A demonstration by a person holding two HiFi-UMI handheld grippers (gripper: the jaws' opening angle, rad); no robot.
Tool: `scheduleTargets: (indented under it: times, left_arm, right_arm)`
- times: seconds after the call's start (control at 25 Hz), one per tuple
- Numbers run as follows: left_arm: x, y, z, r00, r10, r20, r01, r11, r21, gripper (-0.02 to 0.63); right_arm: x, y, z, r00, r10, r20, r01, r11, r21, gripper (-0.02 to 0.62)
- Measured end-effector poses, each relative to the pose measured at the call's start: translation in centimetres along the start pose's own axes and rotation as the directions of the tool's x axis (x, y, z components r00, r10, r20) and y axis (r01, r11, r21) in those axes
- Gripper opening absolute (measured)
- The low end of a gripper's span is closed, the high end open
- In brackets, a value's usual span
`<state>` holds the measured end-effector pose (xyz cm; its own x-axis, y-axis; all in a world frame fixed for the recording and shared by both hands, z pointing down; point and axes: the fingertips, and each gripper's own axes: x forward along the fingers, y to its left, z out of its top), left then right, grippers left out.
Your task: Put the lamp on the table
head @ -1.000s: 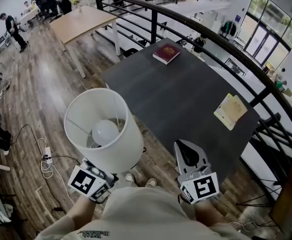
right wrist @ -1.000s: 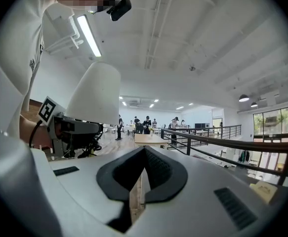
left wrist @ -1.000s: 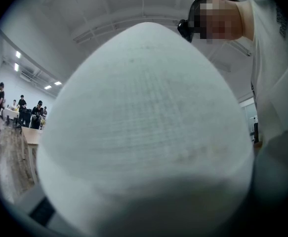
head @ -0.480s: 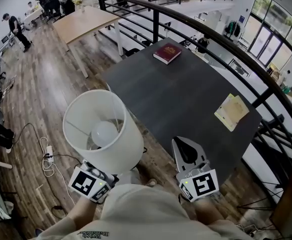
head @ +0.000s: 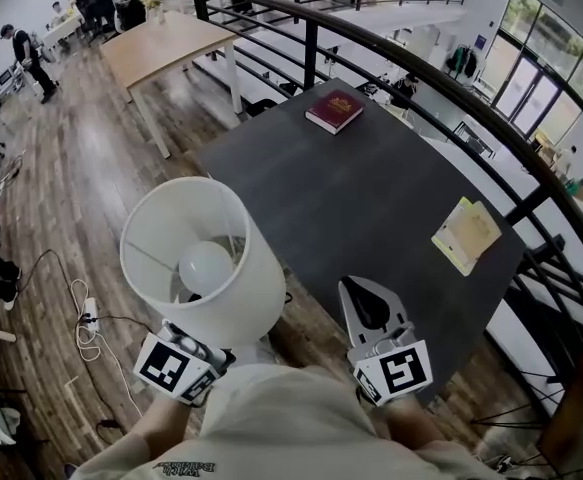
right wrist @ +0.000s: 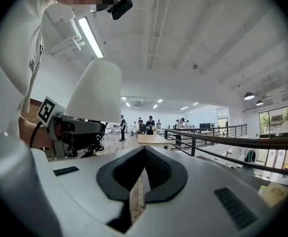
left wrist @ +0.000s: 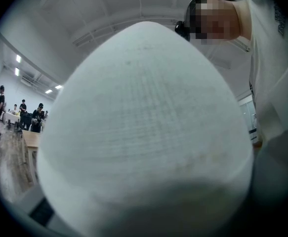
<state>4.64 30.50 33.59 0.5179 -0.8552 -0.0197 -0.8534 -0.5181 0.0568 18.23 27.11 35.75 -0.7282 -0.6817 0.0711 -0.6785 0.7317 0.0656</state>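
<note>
Left gripper (head: pixel 204 348) clamped on the white drum-shade lamp (head: pixel 203 263), shade upright, held at 7 o'clock off the dark grey rectangular table (head: pixel 371 188), above the wood plank floor (head: pixel 81 198). Right gripper (head: pixel 368 293) at 6 o'clock by the table's near edge, jaws together, empty

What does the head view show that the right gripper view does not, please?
Only the head view shows the red book on the dark table and the bulb inside the lamp. Only the right gripper view shows the ceiling strip light and the right gripper with its jaws almost together and nothing between them. Both show the lamp above the left gripper and the black railing.
</note>
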Motion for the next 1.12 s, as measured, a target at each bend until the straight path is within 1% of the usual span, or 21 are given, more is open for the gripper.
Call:
scheduleTargets:
  times: [0.28, 0.76, 0.88, 1.12]
  left_arm:
    - [2.9, 6.3, -0.5, 1.0, -0.008, 0.003, 0.008, 1.0, -0.02, 0.123]
    - [9.7, 20.0, -0.7, 1.0, -0.007, -0.025, 0.005, 0.999, -0.052, 0.123]
    - [11.9, 23.4, -0.5, 0.999, -0.037, -0.038, 0.035, 0.998, -0.058, 0.123]
    - [16.1, 30.1, 0.3, 0.993, -0.11, -0.033, 0.107, 0.99, -0.087, 0.123]
  right_arm:
    - [6.7, -1.2, -0.7, 1.0, 0.008, -0.023, -0.008, 1.0, 0.003, -0.002]
    - [21.2, -4.8, -0.4, 0.998, 0.01, -0.058, -0.008, 1.0, 0.029, -0.002]
    - [24.9, -6.0, 1.0, 0.999, -0.013, -0.041, 0.014, 1.0, 0.024, -0.002]
    - [31.8, -9.0, 2.5, 0.995, -0.094, -0.044, 0.095, 0.995, 0.034, -0.002]
